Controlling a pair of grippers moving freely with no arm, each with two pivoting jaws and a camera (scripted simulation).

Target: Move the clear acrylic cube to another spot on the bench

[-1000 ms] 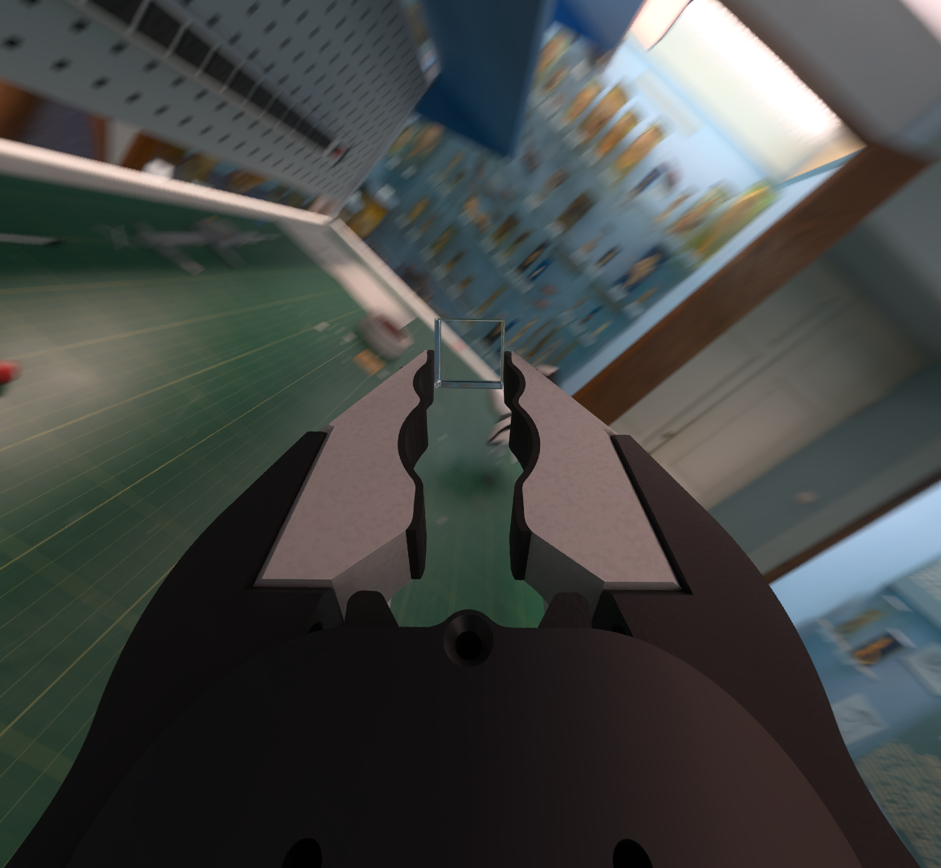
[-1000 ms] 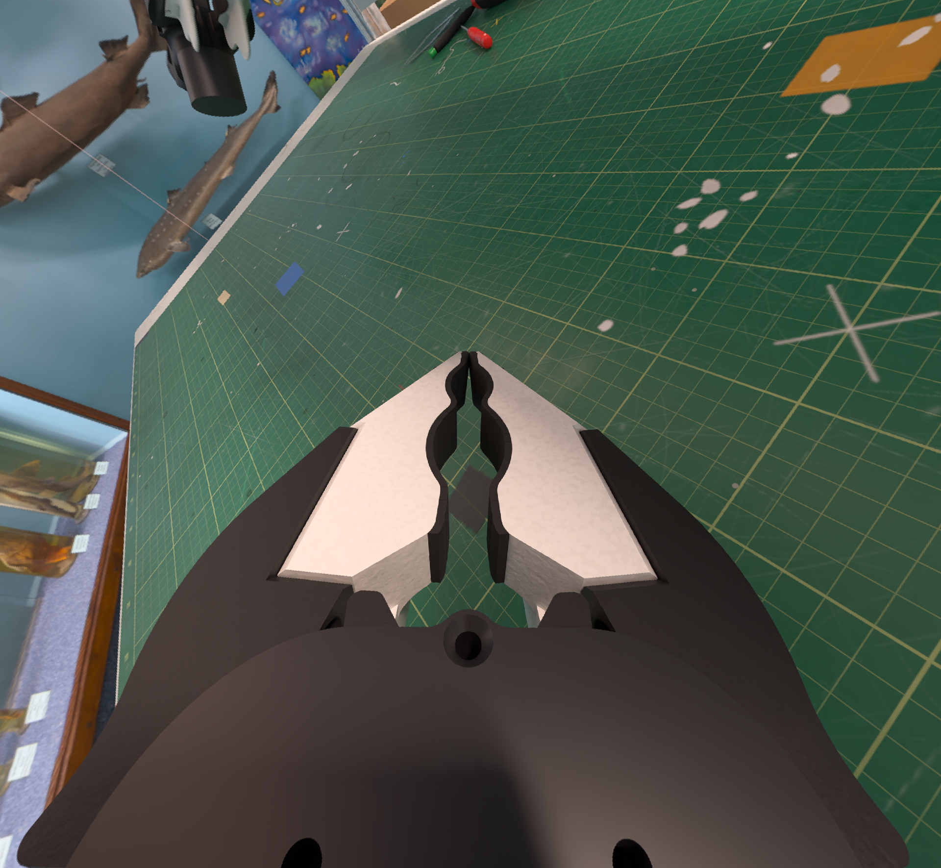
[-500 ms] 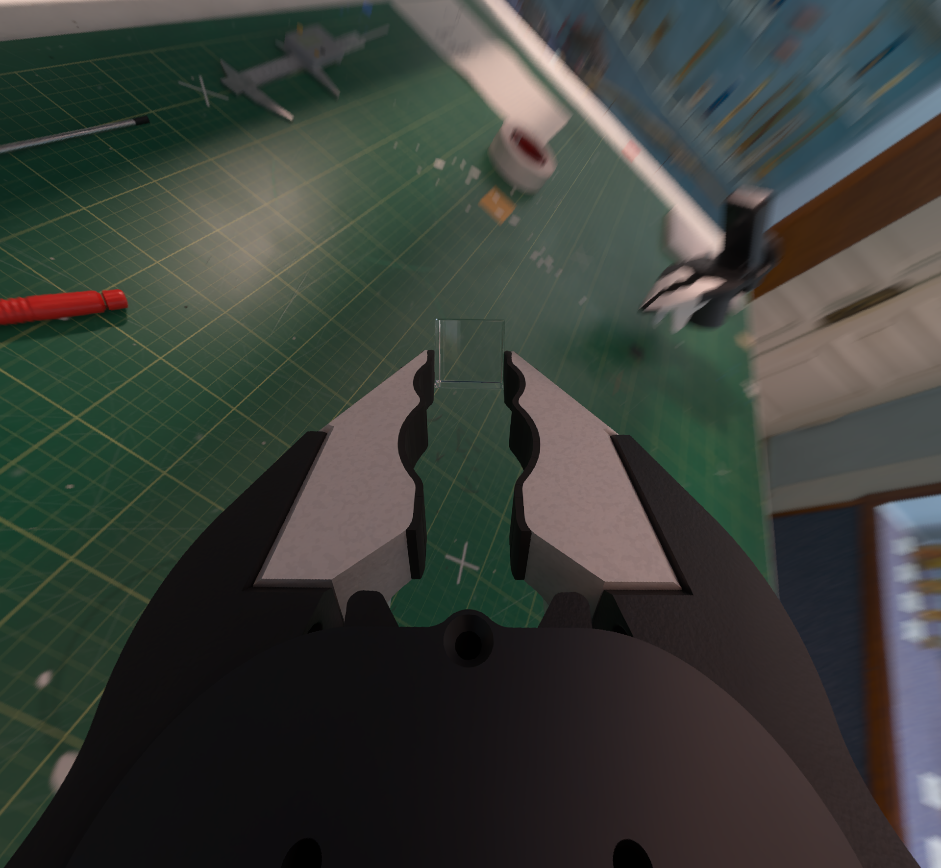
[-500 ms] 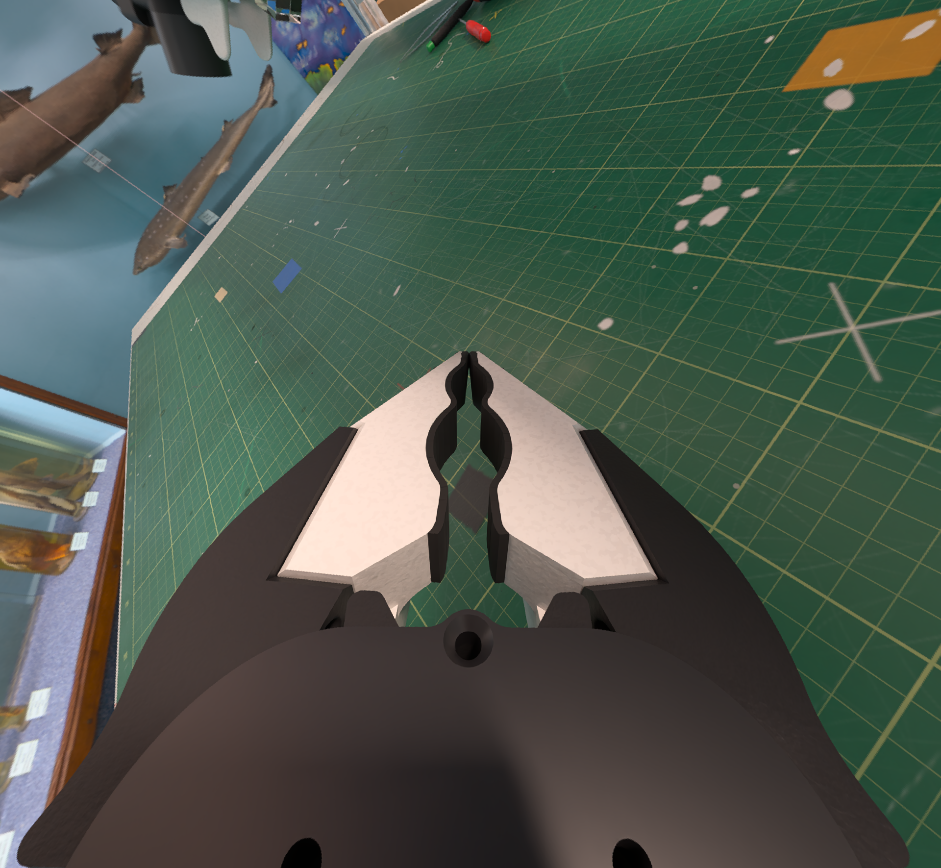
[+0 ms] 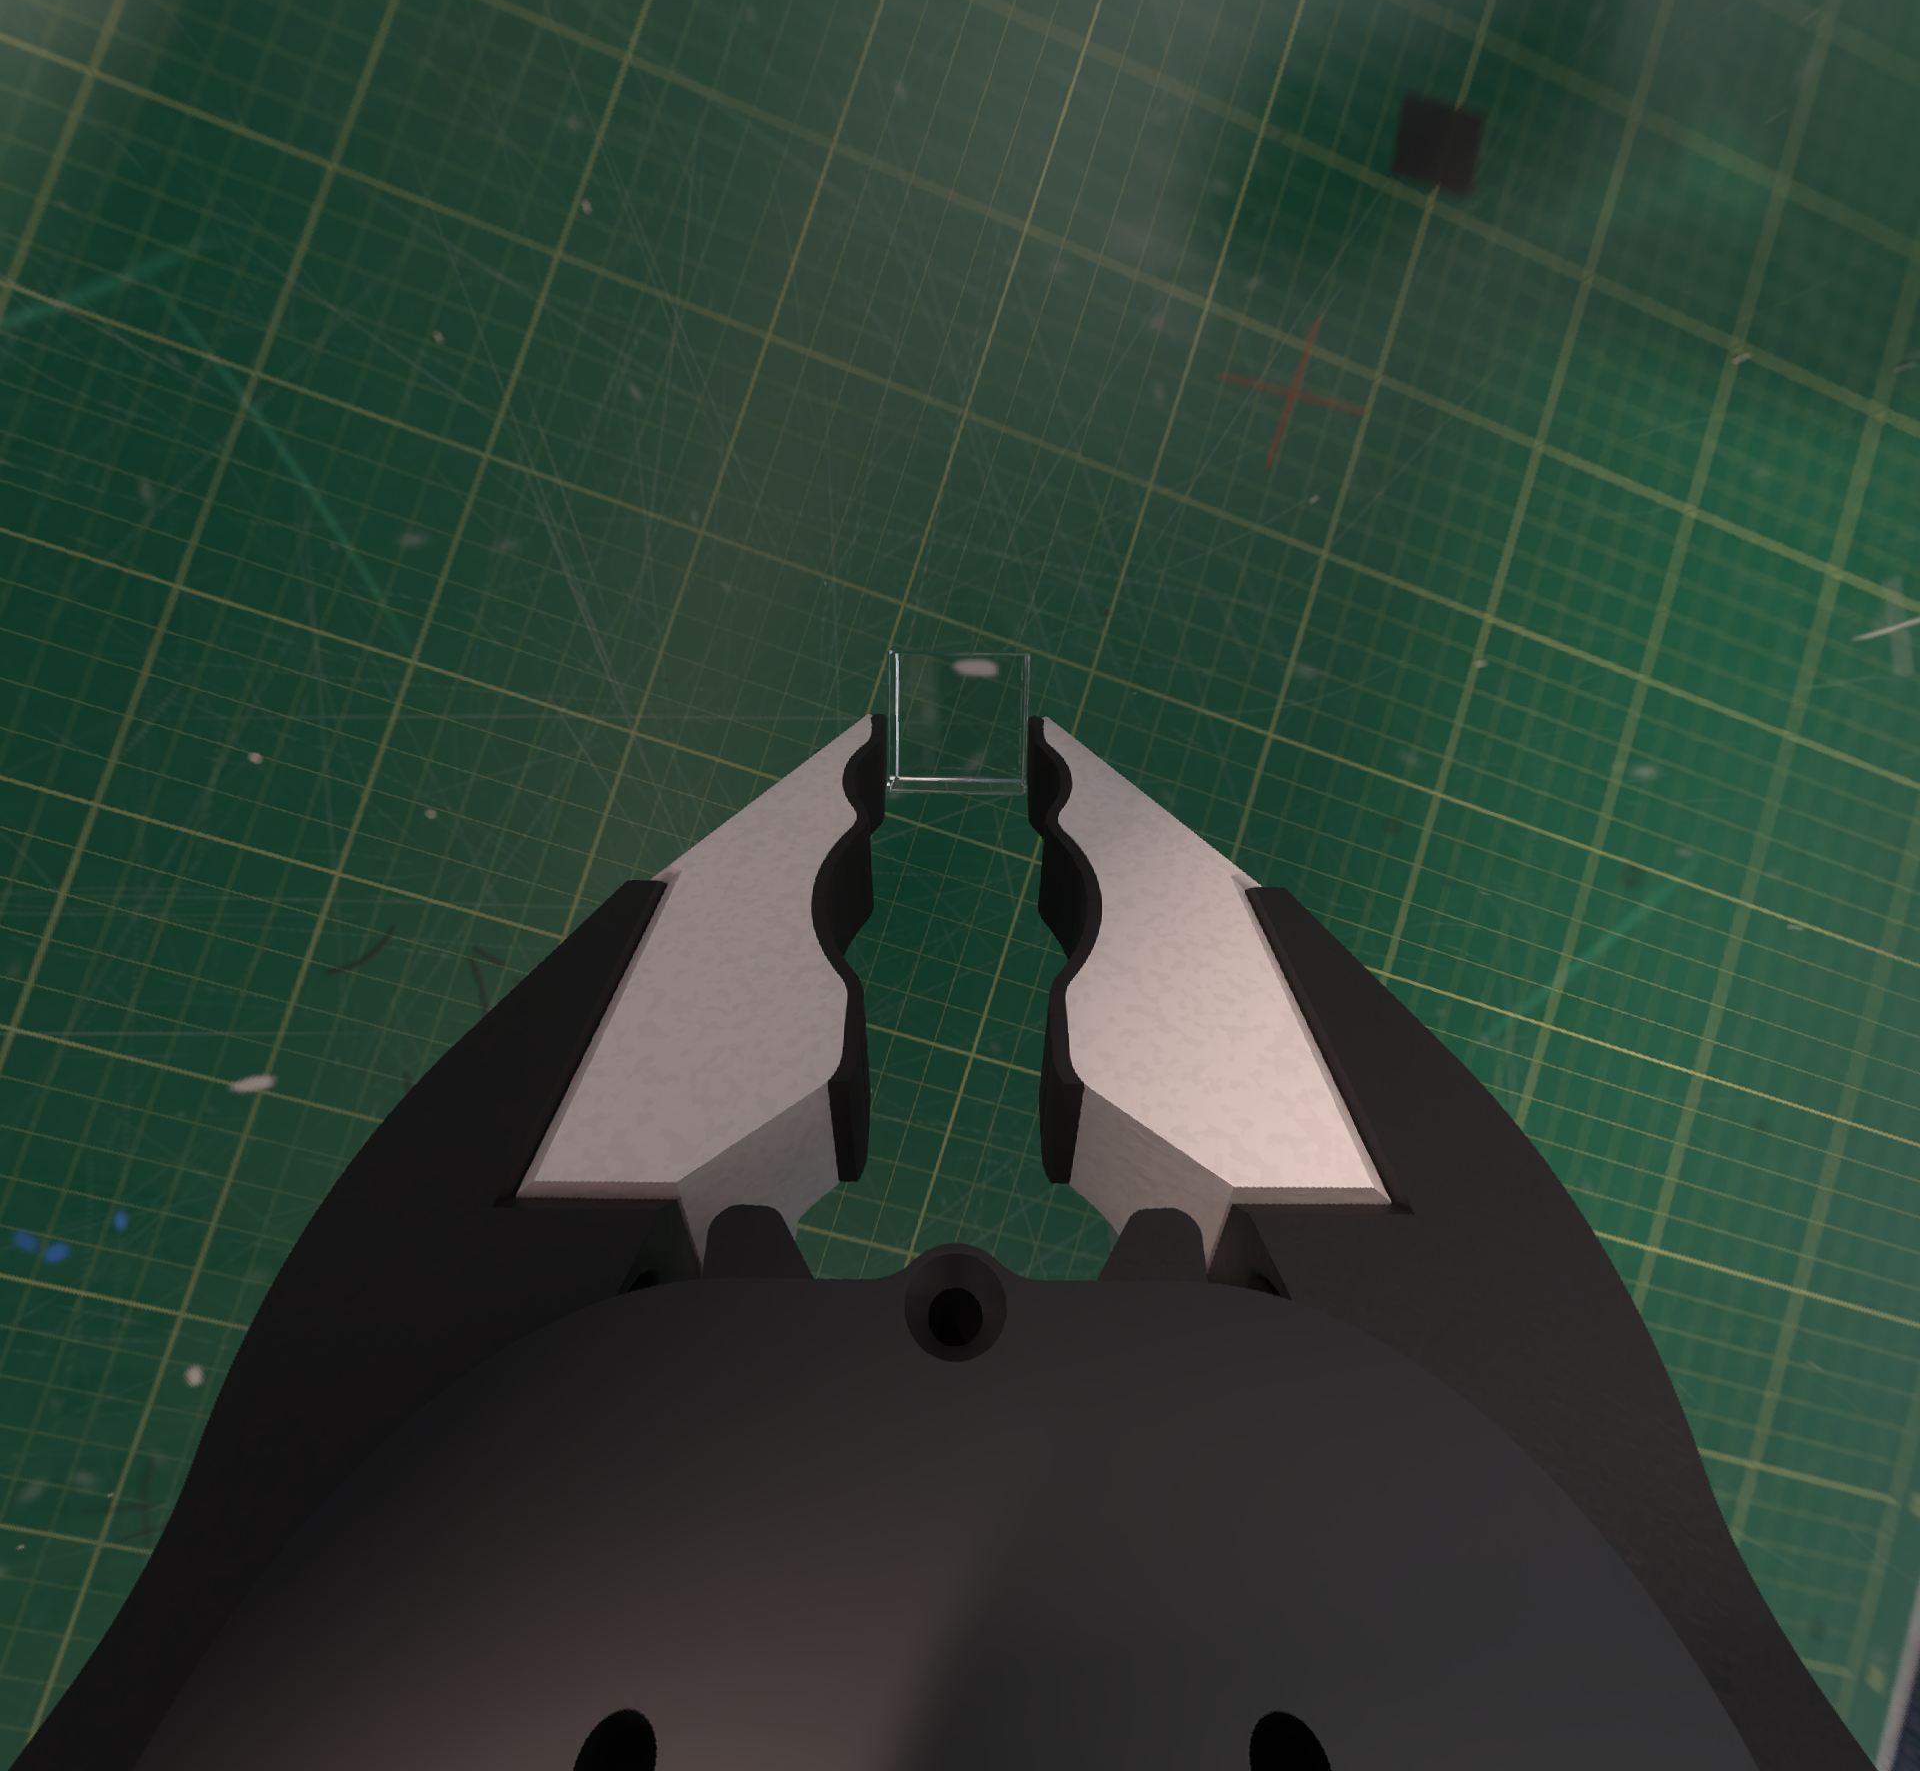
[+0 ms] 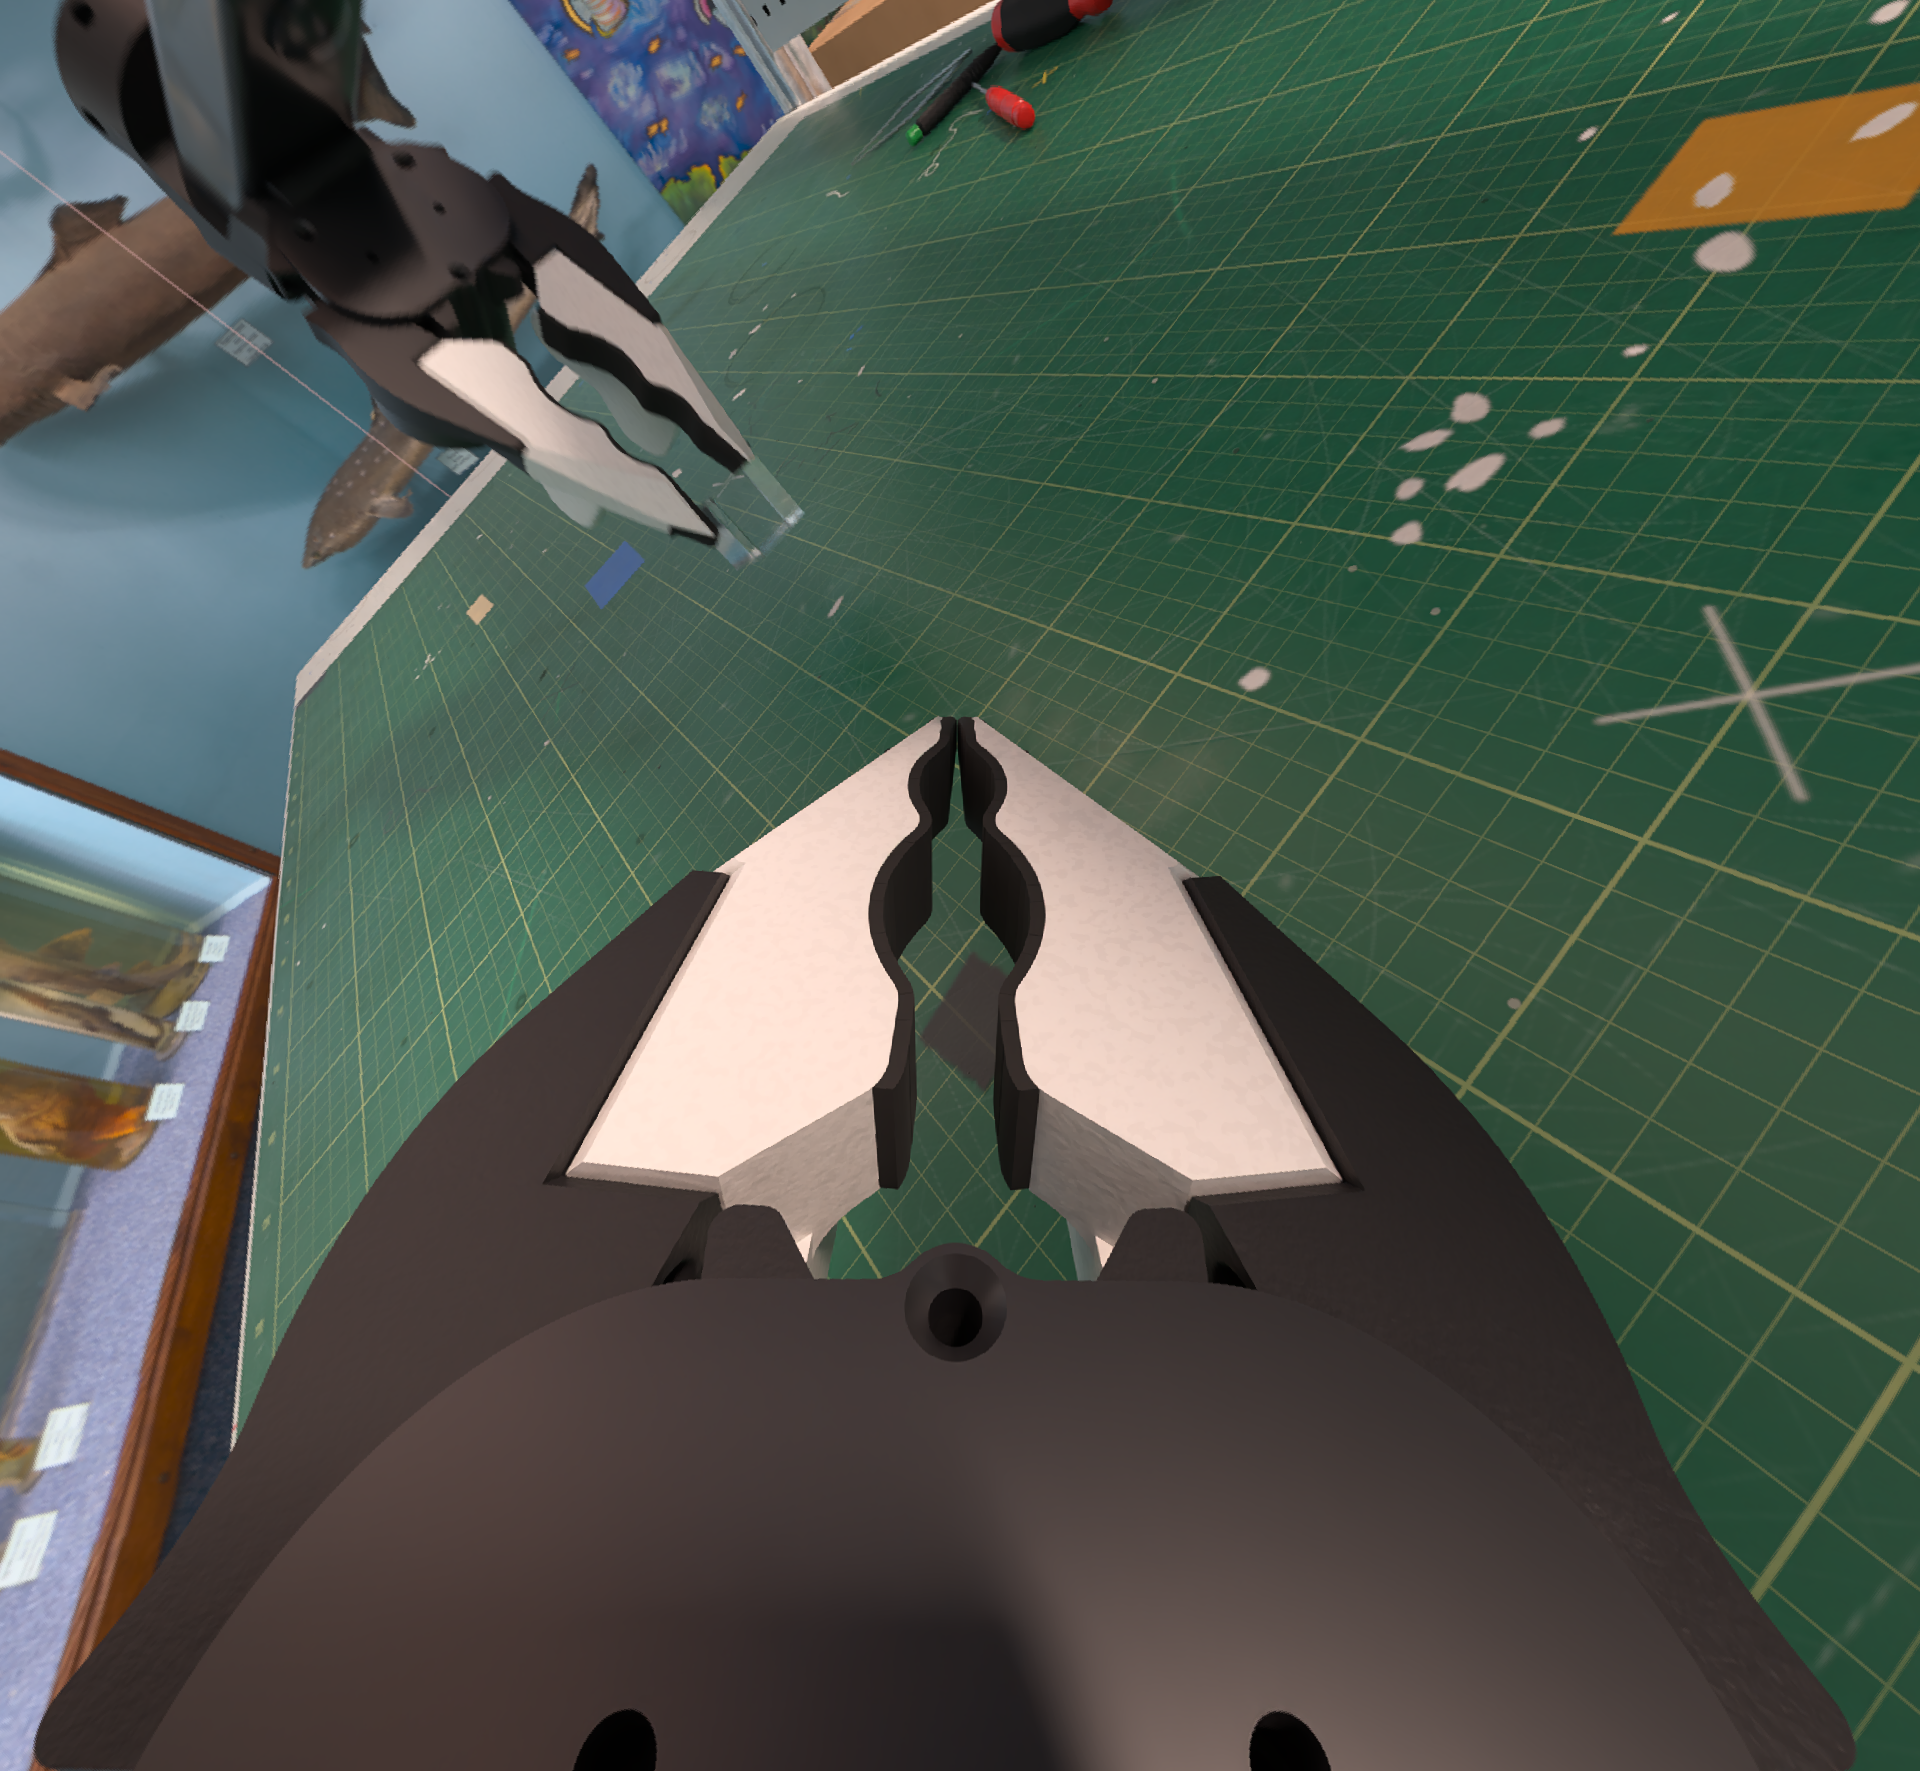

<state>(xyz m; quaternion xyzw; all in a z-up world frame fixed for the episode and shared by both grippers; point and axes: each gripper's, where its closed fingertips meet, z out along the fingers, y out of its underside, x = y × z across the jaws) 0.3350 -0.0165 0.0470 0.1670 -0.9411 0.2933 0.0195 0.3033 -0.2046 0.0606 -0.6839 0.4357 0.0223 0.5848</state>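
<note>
**Cube pinched above the mat**

The left gripper (image 5: 958, 742) pinches the clear cube (image 5: 958, 734) between its fingertips, one tip pressed against each side face. In the left wrist view the cube sticks out a little past the tips, and the green cutting mat (image 5: 520, 371) shows through it. That view looks almost straight down on the mat, with a red cross mark (image 5: 1291, 393) and a small dark square (image 5: 1439, 143) ahead and to the right of the cube.

The right wrist view shows the left gripper (image 6: 727, 500) up and to the left, tilted down toward the mat near its pale edge, the cube (image 6: 756, 511) at its tips. The cube seems to hang clear of the mat, though how far above is hard to judge from this angle. A small blue patch (image 6: 615, 572) lies on the mat just beside it in the frame.

The right gripper (image 6: 956, 729) has its fingers pressed together at the tips and holds nothing. It hovers over the mat (image 6: 1143, 371), well apart from the cube. Farther off lie a red-and-black screwdriver (image 6: 1049, 7), a smaller red-handled tool (image 6: 1008, 106), an orange sheet (image 6: 1787, 163) and a white cross mark (image 6: 1754, 698).
</note>
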